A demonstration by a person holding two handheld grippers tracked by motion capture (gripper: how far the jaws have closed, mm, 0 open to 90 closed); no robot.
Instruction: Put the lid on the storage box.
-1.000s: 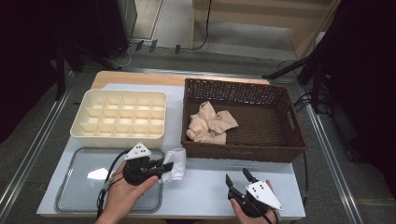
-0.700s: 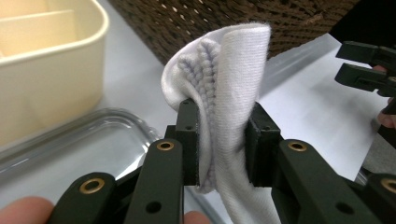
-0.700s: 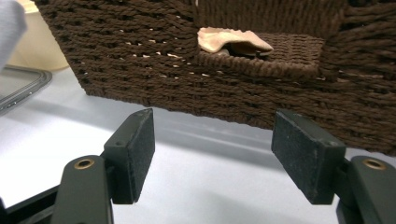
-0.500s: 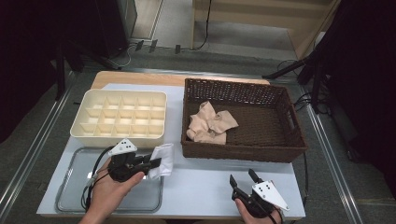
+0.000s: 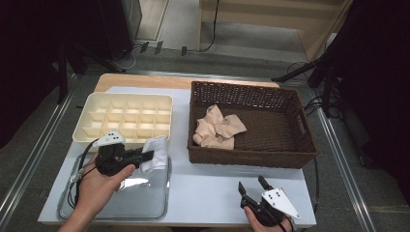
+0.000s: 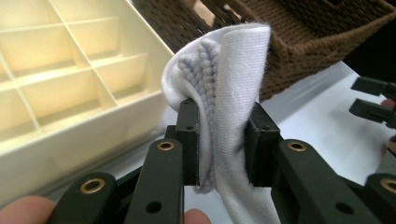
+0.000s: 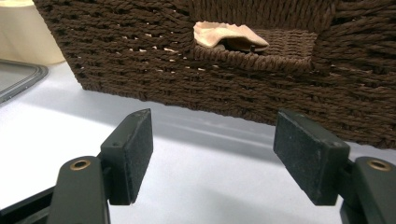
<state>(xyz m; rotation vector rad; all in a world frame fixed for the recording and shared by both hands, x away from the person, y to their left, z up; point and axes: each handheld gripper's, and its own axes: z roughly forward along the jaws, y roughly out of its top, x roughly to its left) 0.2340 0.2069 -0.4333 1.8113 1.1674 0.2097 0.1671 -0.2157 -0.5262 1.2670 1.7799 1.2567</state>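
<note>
Left gripper (image 5: 145, 157) clamped on a folded white cloth (image 5: 155, 153) above the clear tray (image 5: 72, 205), cream divided box (image 5: 126, 115) just beyond, brown basket (image 5: 251, 157) ahead of the right gripper (image 5: 252, 185), jaws just widened, empty.

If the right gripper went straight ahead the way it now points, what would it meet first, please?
Most likely the near wall of the brown wicker basket: the open right gripper faces it across bare white tabletop, though the gap is hard to judge.
</note>
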